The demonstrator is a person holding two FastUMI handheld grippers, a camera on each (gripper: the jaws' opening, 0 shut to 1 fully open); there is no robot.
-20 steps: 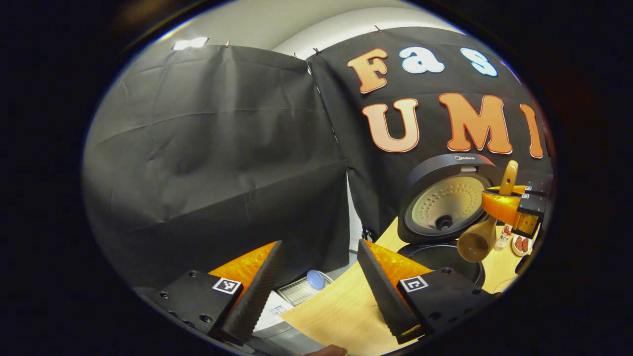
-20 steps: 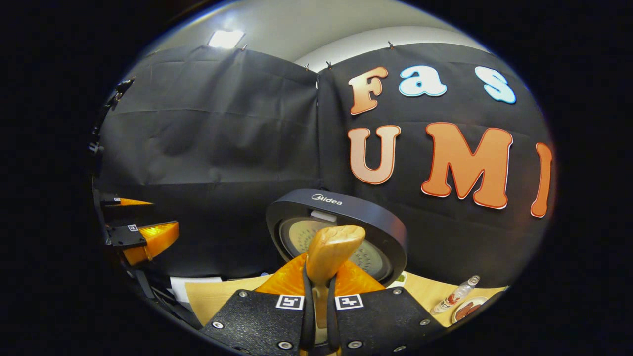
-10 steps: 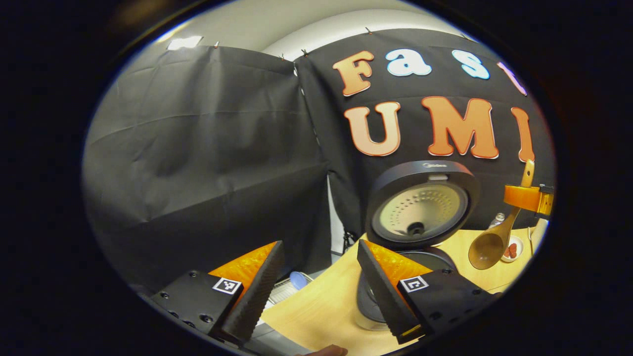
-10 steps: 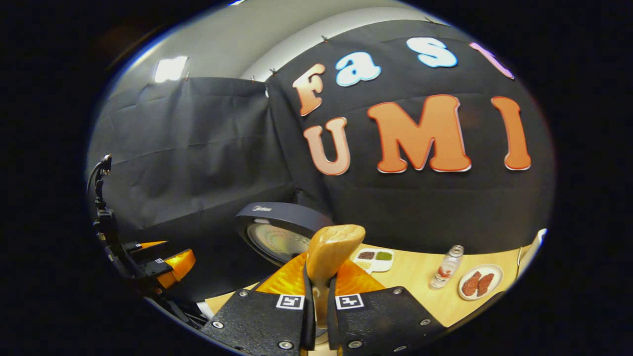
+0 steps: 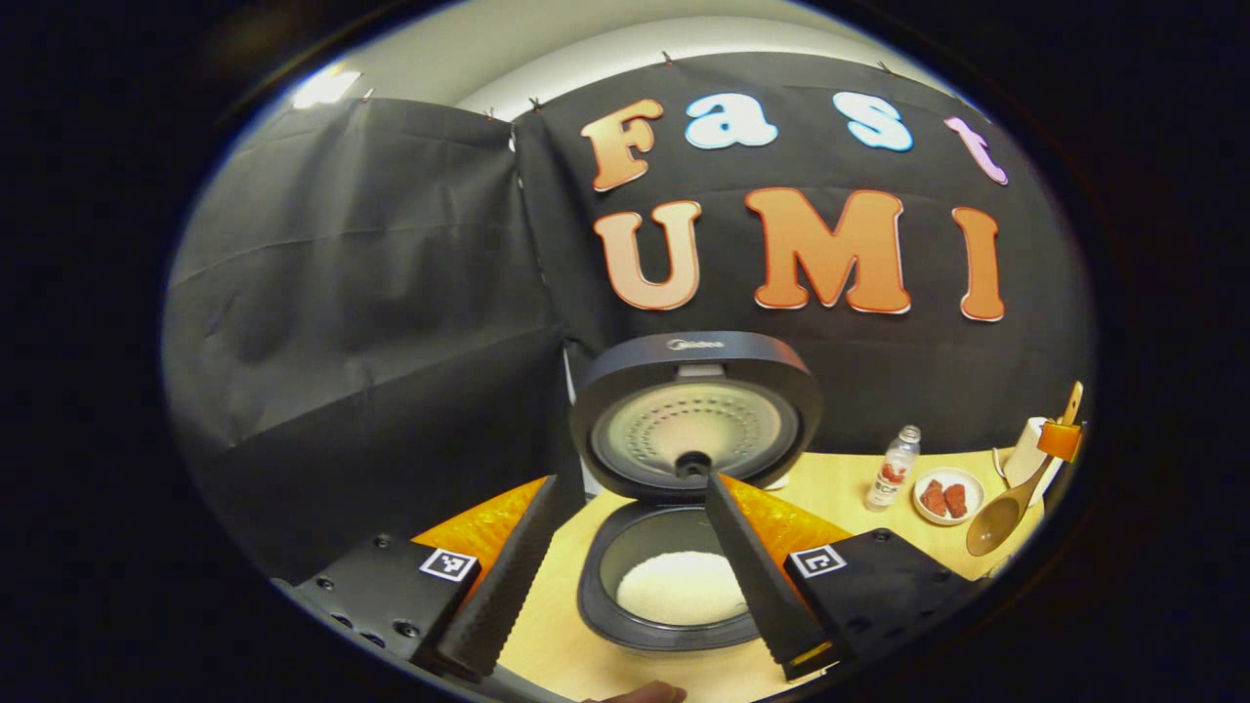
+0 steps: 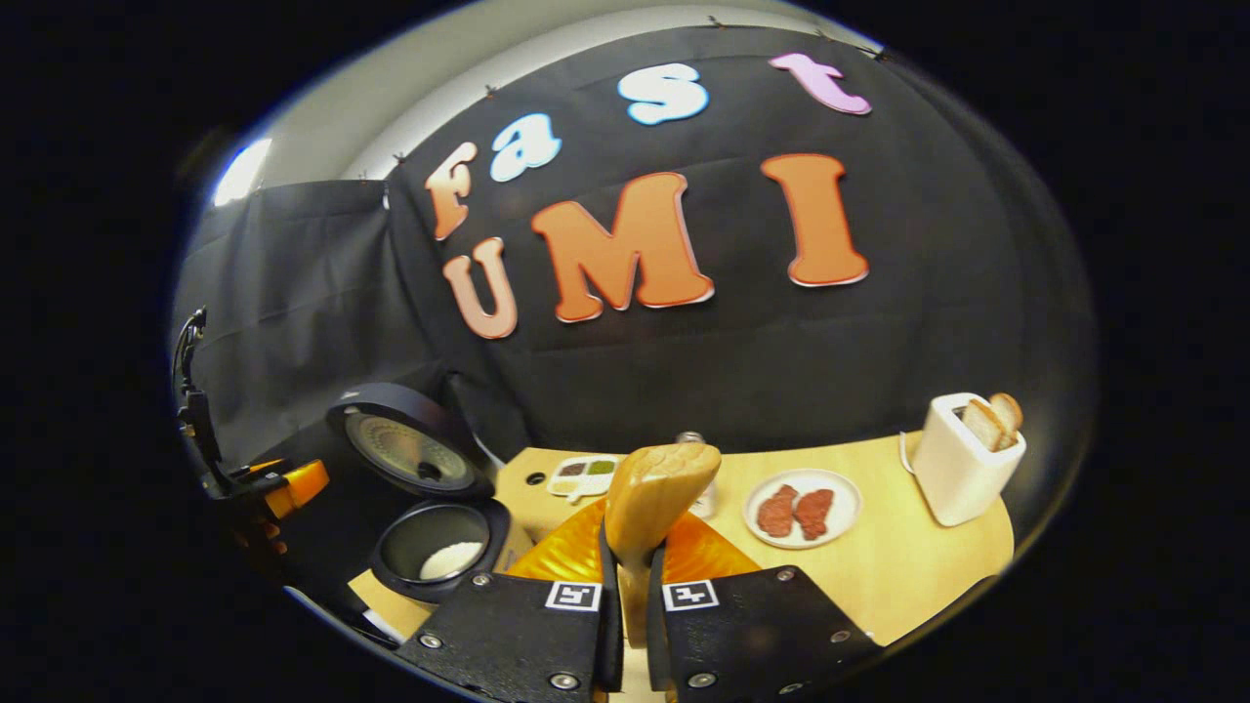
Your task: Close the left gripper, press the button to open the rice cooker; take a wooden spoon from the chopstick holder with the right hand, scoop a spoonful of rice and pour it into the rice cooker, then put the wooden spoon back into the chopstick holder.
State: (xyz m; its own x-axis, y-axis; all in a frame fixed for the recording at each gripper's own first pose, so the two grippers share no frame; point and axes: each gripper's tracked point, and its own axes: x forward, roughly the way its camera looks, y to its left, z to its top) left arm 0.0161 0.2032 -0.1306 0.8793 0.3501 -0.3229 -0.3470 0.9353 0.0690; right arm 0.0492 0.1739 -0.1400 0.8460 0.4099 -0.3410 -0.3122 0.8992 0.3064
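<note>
With rice already lying in the open rice cooker [image 5: 679, 586] at lower centre, the wooden spoon [image 6: 649, 508] is clamped in the right tool [image 6: 625, 625], the left tool [image 5: 625, 576] stands apart, and return to the holder is judged next.

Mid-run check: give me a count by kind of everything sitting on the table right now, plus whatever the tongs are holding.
Rice cooker, lid open, rice inside: 1
Wooden spoon, held in the right tongs: 1
Bottle: 1
Plate with two reddish pieces: 1
White holder with two wooden handles sticking out: 1
Small divided dish: 1
Total: 6
</note>
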